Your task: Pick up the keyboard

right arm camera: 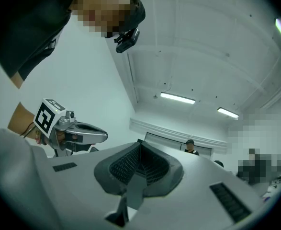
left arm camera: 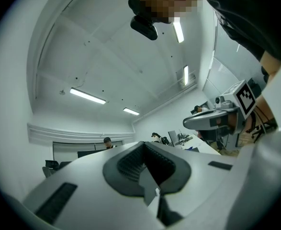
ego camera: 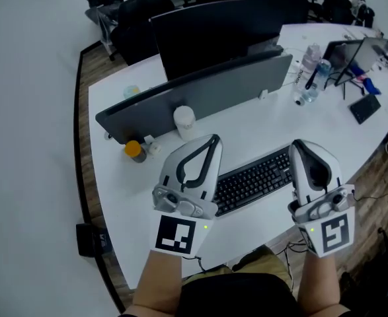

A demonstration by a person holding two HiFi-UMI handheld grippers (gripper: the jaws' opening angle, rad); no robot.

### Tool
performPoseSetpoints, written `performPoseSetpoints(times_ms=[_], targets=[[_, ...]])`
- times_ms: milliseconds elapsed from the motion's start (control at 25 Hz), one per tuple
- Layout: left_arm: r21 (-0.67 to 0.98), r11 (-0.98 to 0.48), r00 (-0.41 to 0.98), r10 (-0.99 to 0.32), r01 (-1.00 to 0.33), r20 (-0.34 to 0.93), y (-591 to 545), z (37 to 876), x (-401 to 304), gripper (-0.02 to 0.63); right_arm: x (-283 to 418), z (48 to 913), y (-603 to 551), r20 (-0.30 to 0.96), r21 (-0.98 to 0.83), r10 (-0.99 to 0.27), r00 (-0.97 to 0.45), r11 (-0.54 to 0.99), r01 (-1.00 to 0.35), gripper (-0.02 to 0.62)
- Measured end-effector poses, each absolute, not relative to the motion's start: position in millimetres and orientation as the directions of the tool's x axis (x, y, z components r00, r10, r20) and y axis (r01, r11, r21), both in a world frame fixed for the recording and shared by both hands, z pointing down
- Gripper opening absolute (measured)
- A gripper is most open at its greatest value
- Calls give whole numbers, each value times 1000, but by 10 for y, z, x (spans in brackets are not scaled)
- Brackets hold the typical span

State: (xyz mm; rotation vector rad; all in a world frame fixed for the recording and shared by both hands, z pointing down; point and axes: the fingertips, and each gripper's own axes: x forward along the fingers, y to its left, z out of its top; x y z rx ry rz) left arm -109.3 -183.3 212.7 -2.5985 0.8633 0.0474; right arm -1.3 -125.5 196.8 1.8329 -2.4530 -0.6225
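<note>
A black keyboard (ego camera: 254,180) lies on the white desk (ego camera: 260,134), running between my two grippers. My left gripper (ego camera: 212,139) is over the keyboard's left end and my right gripper (ego camera: 297,145) is over its right end, so both ends are hidden. Both point away from me and slightly upward. In the left gripper view the jaws (left arm camera: 145,150) are shut with nothing between them, and the right gripper (left arm camera: 217,119) shows beyond. In the right gripper view the jaws (right arm camera: 139,150) are likewise shut and empty, with the left gripper (right arm camera: 78,133) off to the left.
Behind the keyboard stand a grey panel (ego camera: 200,94) and a dark monitor (ego camera: 227,38). A white cup (ego camera: 184,121) and an orange-capped bottle (ego camera: 134,150) sit to the left. Water bottles (ego camera: 312,71), a propped screen (ego camera: 349,55) and a black device (ego camera: 364,107) are at the right.
</note>
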Motion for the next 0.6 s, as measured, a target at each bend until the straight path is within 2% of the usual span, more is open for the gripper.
performPoseSetpoints(times_ms=[360, 600], targets=[[-393, -646, 737, -660, -655, -146, -1995, 2112, -1004, 9, 116, 2037, -1612, -218, 266, -887, -406, 346, -900, 31], [-323, -550, 613, -779, -770, -133, -2063, 2221, -879, 9, 408, 2187, -1760, -207, 258, -840, -502, 448, -856, 31]])
